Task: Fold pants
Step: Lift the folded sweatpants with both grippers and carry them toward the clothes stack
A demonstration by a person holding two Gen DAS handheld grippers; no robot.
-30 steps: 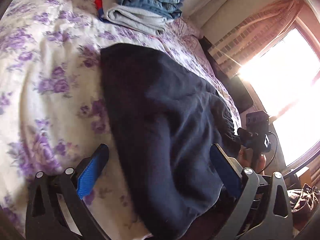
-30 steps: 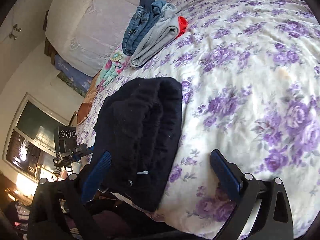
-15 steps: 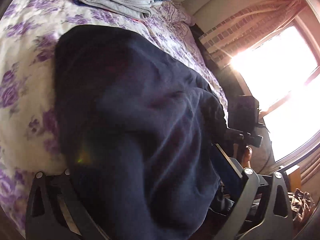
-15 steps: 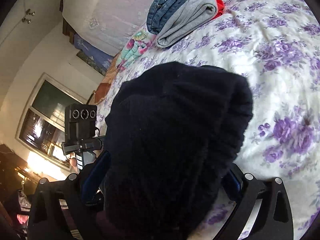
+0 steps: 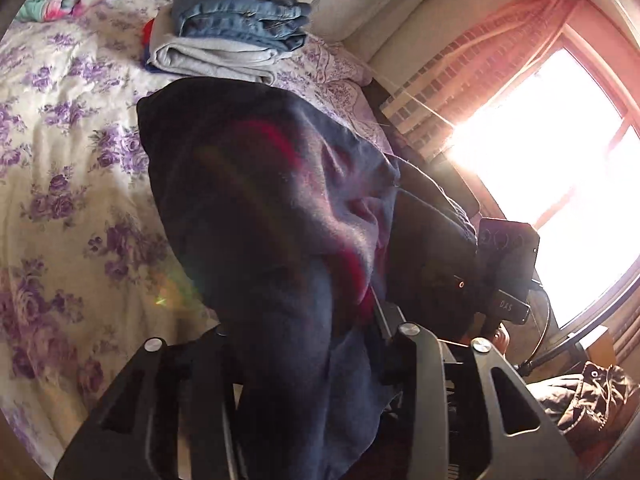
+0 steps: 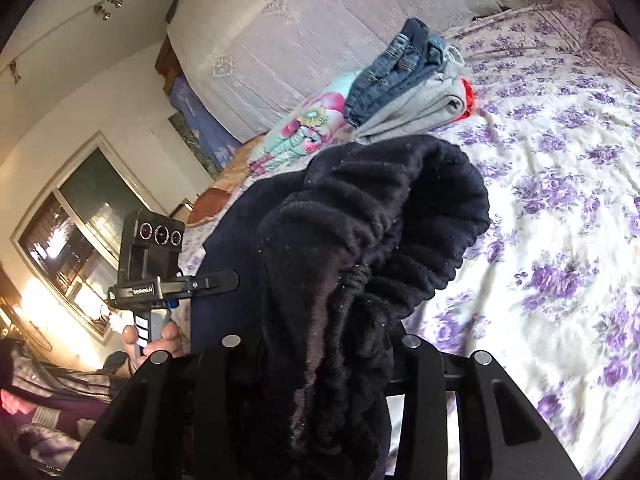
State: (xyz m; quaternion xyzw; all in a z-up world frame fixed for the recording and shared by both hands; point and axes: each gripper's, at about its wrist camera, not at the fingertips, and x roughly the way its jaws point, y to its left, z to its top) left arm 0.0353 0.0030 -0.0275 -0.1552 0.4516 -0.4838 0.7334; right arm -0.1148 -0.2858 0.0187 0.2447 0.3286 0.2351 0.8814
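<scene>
a bed (image 6: 560, 184) is covered in a purple-flowered sheet; a padded headboard (image 6: 320, 28) is seen behind; a window (image 5: 552, 184) is flooded with sunlight.

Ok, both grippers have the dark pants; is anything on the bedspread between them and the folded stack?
Nothing visible. Both grippers are shut on the dark pants, which drape forward over the floral bedspread. The folded stack lies beyond their far edge, near the head of the bed.

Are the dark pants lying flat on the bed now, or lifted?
Lifted at the near end: the dark pants bunch between each tool's fingers, left tool and right tool, far end resting on the bedspread.
</scene>
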